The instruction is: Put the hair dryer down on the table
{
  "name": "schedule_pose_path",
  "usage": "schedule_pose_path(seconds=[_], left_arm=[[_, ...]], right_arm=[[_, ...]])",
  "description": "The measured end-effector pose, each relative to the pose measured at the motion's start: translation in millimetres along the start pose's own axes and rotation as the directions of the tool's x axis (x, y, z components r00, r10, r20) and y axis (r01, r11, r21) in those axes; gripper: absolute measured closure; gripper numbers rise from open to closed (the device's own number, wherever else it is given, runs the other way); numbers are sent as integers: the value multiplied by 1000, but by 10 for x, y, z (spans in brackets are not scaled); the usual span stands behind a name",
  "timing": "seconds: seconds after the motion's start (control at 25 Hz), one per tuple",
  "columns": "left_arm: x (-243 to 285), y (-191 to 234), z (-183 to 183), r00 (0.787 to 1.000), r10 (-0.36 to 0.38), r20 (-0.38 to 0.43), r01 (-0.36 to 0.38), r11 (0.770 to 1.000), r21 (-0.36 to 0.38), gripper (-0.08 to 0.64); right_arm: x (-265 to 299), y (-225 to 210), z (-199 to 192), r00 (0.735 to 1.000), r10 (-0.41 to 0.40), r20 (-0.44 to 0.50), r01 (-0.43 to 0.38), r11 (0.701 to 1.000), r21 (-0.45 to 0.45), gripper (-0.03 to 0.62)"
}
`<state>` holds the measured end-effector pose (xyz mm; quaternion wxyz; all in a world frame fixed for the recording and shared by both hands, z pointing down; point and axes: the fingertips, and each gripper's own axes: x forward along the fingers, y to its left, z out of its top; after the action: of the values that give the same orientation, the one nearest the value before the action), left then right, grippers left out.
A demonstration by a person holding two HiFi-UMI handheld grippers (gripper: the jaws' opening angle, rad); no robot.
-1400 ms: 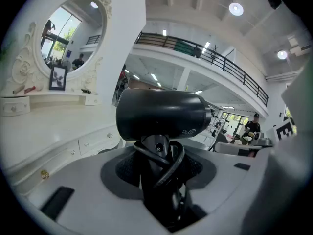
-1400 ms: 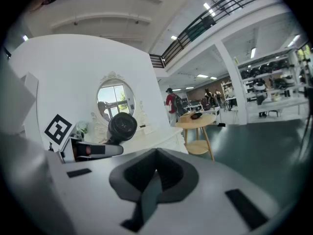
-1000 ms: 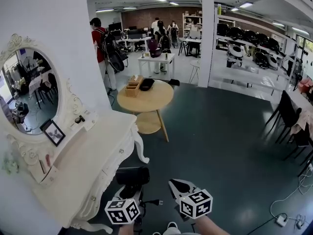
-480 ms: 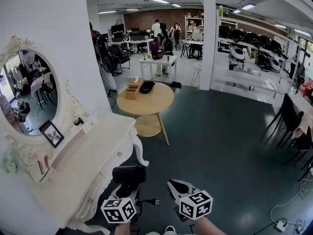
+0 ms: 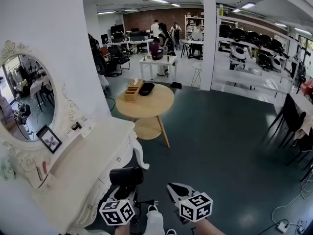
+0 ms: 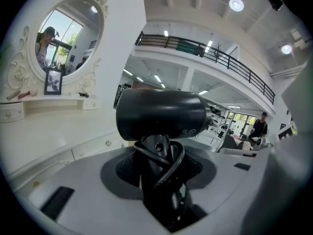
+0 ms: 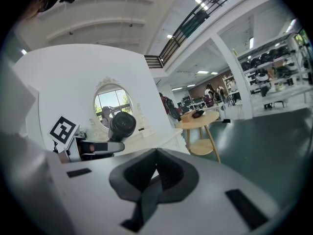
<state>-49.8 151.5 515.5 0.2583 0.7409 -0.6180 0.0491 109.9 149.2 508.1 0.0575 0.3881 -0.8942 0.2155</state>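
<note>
A black hair dryer (image 5: 126, 176) stands upright in my left gripper (image 5: 122, 194), whose jaws are shut on its handle; the cord is wound round that handle (image 6: 160, 177). In the left gripper view the dryer's barrel (image 6: 161, 114) lies crosswise above the jaws, just right of the white dressing table (image 6: 54, 131). In the head view the dryer hangs off that table's (image 5: 93, 153) front right corner, over the floor. My right gripper (image 5: 177, 191) is beside it to the right, shut with nothing in it (image 7: 155, 173).
An oval mirror (image 5: 24, 104) and a small picture frame (image 5: 49, 139) stand at the dressing table's back. A round wooden table (image 5: 146, 101) with a box on it stands ahead. Dark floor spreads to the right, with a cable and plug (image 5: 281, 224). People stand far back.
The view has shifted forward and left along the dressing table; both grippers moved with it. A white shoe now shows at the bottom. The person in red at the back left has gone from sight.
</note>
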Motion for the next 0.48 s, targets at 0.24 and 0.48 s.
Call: schedule_pose_path(seconds=[0.24, 0.48], left_arm=[[465, 232, 283, 1000, -9, 8, 9, 1000, 14, 373], [1046, 608, 714, 1000, -9, 23, 9, 1000, 16, 373]], right_arm=[[489, -198, 210, 1000, -5, 1, 5, 1000, -12, 589], [1229, -405, 528, 1000, 4, 7, -4, 1000, -15, 589]])
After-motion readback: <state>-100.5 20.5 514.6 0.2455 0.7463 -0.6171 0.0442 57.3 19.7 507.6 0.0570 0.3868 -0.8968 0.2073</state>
